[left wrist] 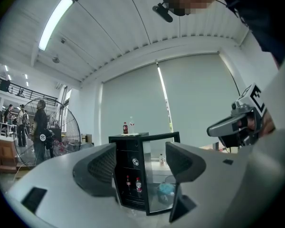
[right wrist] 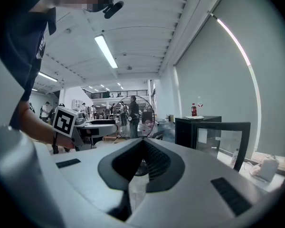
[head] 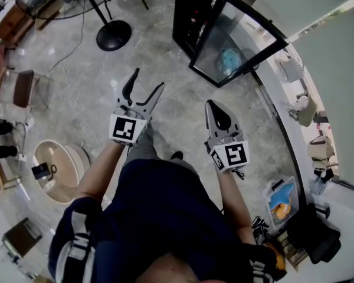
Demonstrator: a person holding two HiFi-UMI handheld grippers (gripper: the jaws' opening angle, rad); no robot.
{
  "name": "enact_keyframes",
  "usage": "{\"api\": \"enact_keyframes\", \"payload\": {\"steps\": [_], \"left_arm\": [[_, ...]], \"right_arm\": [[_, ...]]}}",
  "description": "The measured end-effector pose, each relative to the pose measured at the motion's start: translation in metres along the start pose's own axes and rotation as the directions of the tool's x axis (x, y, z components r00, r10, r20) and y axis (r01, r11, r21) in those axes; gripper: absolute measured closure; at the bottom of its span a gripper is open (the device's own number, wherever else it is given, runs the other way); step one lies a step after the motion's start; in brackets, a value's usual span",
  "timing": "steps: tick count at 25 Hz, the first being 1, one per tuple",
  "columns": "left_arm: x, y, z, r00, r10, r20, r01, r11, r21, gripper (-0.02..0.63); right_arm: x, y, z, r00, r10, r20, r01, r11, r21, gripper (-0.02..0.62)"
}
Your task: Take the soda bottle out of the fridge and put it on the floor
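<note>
Soda bottle point(left wrist: 128, 182): upright on a lower shelf of the fridge point(left wrist: 131, 150), door open, well ahead. Left gripper point(head: 148, 79): jaws spread, empty. Right gripper point(head: 212, 106): jaws together, empty. Handling: approach level and straddle the bottle's body squarely before closing.

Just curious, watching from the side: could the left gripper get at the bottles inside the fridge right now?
Probably yes, once the left gripper moves closer to the bottles. The fridge door stands open, the jaws are apart and empty, and nothing stands between.
</note>
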State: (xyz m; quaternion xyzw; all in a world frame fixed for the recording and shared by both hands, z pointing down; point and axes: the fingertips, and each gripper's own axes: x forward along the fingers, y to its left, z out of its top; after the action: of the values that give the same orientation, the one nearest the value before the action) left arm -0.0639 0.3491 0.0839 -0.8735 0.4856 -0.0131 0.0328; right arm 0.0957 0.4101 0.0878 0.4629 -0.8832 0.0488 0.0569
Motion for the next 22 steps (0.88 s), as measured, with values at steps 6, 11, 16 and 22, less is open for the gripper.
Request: {"api": "enact_keyframes", "payload": {"steps": [6,11,16,22], "left_arm": [[0.052,0.079,-0.017,0.996,-0.086,0.001,0.086,0.996,-0.020,0.288],[0.087,0.141,-0.031,0.986,-0.163,-0.021,0.162,0.986,-0.038,0.288],[0.139,0.176,-0.055,0.973,-0.224,-0.051,0.223,0.975,-0.019,0.288],[0.212,0.189,-0.077,0.966,-0.254,-0.056,0.255,0.967,0.011,0.288]], "right_arm": [[0.097,-0.002,0.005,0.999,-0.052,-0.005,0.052,0.999,0.010,0.577],[0.170,0.004,0.005,0.995,-0.092,-0.034,0.093,0.996,0.010,0.577],[0.222,-0.013,-0.005,0.990,-0.126,-0.069,0.128,0.991,0.027,0.577],[0.266,-0.051,-0.015,0.989,-0.123,-0.079,0.126,0.992,0.027,0.577]]}}
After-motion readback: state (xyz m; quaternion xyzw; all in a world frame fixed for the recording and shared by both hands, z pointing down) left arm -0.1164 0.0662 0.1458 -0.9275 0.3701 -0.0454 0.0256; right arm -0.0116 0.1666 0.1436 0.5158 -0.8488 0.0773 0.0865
